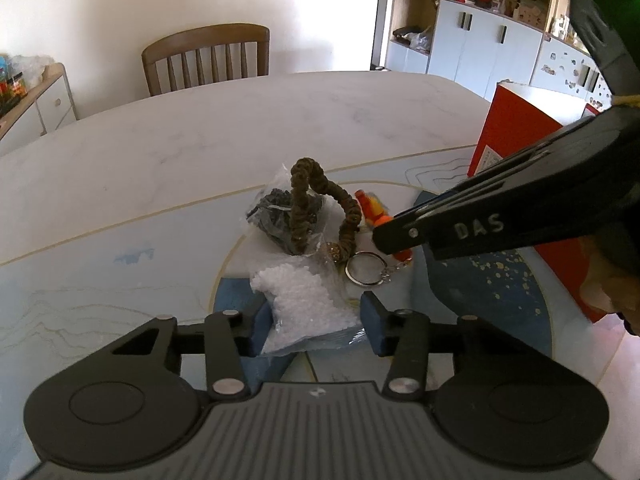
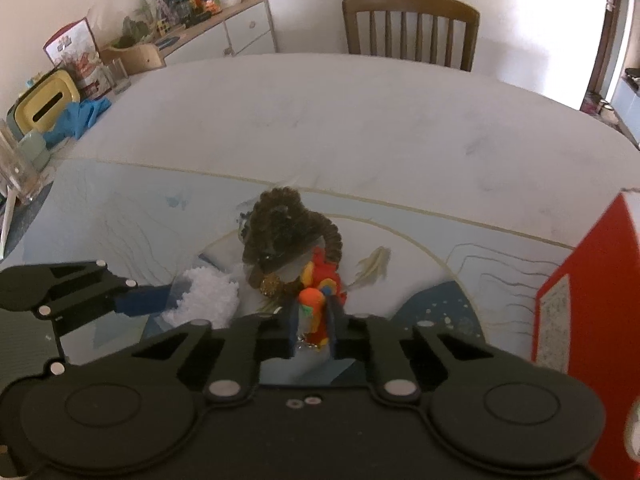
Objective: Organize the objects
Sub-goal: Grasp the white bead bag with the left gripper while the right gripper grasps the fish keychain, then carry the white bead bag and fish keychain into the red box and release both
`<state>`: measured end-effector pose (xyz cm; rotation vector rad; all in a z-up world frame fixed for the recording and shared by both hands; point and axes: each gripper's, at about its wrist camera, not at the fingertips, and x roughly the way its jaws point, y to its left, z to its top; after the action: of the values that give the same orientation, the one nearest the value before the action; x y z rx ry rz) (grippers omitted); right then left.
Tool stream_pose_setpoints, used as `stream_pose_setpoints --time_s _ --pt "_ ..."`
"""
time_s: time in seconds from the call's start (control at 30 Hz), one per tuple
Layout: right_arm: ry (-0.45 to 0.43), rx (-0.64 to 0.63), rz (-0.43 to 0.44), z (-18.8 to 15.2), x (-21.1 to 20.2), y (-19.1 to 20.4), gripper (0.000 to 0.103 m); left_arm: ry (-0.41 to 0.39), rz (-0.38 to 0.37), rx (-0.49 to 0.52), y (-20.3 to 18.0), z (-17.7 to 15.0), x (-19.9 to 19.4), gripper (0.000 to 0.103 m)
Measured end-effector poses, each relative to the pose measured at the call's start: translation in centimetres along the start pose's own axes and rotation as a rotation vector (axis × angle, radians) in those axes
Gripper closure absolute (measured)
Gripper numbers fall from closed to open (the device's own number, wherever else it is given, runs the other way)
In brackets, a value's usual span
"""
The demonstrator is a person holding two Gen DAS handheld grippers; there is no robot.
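Pinching the clear bag of white beads (image 1: pixel 308 312) between its two blue pads, the left gripper (image 1: pixel 312 330) grasps the bag's near end on the table (image 1: pixel 200 152). Just ahead lie a bag of dark pieces (image 1: pixel 276 216) and a brown braided loop (image 1: pixel 308 204) (with a metal key ring (image 1: pixel 366 270)). The right gripper (image 2: pixel 314 316) is clenched, it seems, on the orange and red toy (image 2: pixel 320 292). A red box (image 2: pixel 592 280) stands to its right.

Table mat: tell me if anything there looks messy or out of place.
The items are heaped together: a brown cord loop lies on a bag of dark bits, with a bag of white beads and an orange toy keychain crowded beside it.
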<state>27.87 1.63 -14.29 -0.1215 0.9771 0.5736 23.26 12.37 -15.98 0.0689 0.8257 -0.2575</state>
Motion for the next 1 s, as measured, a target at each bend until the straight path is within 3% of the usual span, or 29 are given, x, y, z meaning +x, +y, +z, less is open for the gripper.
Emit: stream_pose_setpoints --time_s 0.13,0.27,0.63,1.0 --pt "-0.012 0.023 -0.013 -0.9 -1.0 -0.3 0.092 -0.002 0.004 -0.005 0.0 -0.1 -0.7 0.067" --pt "-0.021 0.051 -0.012 -1.8 -2.6 -0.4 0.092 -0.006 0.000 -0.008 -0.1 -0.1 -1.6 0.069" --pt "-0.061 0.123 0.003 -4.1 -8.9 0.1 0.092 -0.004 -0.049 -0.025 -1.3 0.6 -5.4 0.071" --pt "-0.148 0.172 -0.016 -6.0 -15.3 -0.9 0.092 -0.053 -0.120 0.022 -5.3 2.6 -9.9 0.071"
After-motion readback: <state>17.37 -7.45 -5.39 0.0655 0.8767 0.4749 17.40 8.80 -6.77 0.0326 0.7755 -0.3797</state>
